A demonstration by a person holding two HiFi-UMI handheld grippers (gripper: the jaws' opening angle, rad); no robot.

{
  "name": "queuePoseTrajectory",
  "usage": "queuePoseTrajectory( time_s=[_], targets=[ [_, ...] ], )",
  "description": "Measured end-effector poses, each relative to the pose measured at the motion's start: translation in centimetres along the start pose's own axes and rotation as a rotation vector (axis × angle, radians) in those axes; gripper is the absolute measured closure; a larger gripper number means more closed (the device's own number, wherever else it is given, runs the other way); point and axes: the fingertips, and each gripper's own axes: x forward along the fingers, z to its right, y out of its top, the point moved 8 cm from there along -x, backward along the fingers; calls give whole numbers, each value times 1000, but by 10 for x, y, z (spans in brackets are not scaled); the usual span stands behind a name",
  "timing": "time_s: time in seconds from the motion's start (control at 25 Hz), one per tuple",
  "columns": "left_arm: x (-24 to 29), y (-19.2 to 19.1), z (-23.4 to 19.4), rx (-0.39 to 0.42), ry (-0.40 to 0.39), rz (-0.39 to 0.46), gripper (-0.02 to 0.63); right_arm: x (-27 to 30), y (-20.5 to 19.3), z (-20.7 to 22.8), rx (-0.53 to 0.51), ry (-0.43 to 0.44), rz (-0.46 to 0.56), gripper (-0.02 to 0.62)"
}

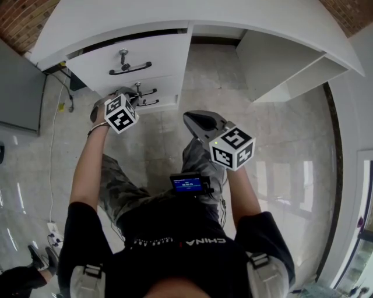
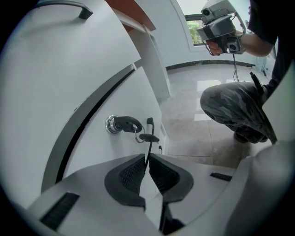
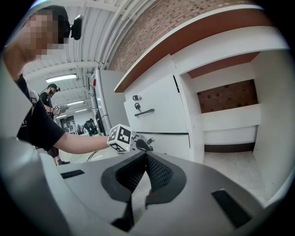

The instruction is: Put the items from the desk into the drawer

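The left hand-held gripper [image 2: 146, 159] is pinched tight on the thin black handle [image 2: 148, 148] of the lower drawer [image 2: 131, 94]. This looks like a grip for moving the drawer along its slides, so that the things from above have somewhere to go. The handle's long axis lies flat across the drawer front. From this gripper it is seen nearly end-on, running straight away from the jaw tips, with the jaws closing on it from either side. The drawer front faces the person, so the drawer would slide out towards them.

The right hand-held gripper [image 3: 145, 156] hangs in the air to the right of the left one and nearer the body. Its jaws are together on nothing, probably kept back until there is something to carry.

Just beyond the left jaw tips and slightly left, a key [image 2: 125, 123] with a ring sits in the lock. Farther up is the upper drawer [image 2: 55, 69], and above it the white worktop [image 1: 175, 11]. No item on it shows in any view.
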Motion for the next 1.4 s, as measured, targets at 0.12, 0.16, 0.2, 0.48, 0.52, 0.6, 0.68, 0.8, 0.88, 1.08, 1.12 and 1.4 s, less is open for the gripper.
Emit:
queuePoseTrajectory(
  time_s=[0.12,0.16,0.2,0.48,0.52,0.6,0.68,0.8,0.88,1.08,1.12,1.4],
  targets=[
    [3,0,-4,1,0,-4,574,2,1,0,-2,4,-2,579],
    [3,0,-5,0,1,-4,574,2,1,0,-5,6,-2,580],
    [4,0,-5,0,1,-4,574,3,2,-1,-8,7,-2,579],
    [5,-4,-3,-3,26,31,571,13,1,-7,-34,26,-11,580],
    [5,-4,-2,3,35,32,572,14,1,-8,-37,31,-14,580],
    [7,-5,0,24,59,25,571,16,-1,-10,-44,39,-20,578],
    [8,-6,1,37,83,16,568,19,-2,-12,-48,50,-24,578],
    [3,-8,3,32,118,13,558,23,-4,-14,-49,66,-29,578],
    [-4,-10,6,18,135,18,551,25,-4,-15,-47,73,-29,579],
    [-36,-22,17,-70,222,115,551,35,-4,-13,-45,66,-28,578],
    [-43,-26,21,-89,240,133,551,40,-4,-13,-54,62,-36,578],
    [-81,-42,48,-296,270,284,594,65,-10,-16,-177,21,-81,580]
  ],
)
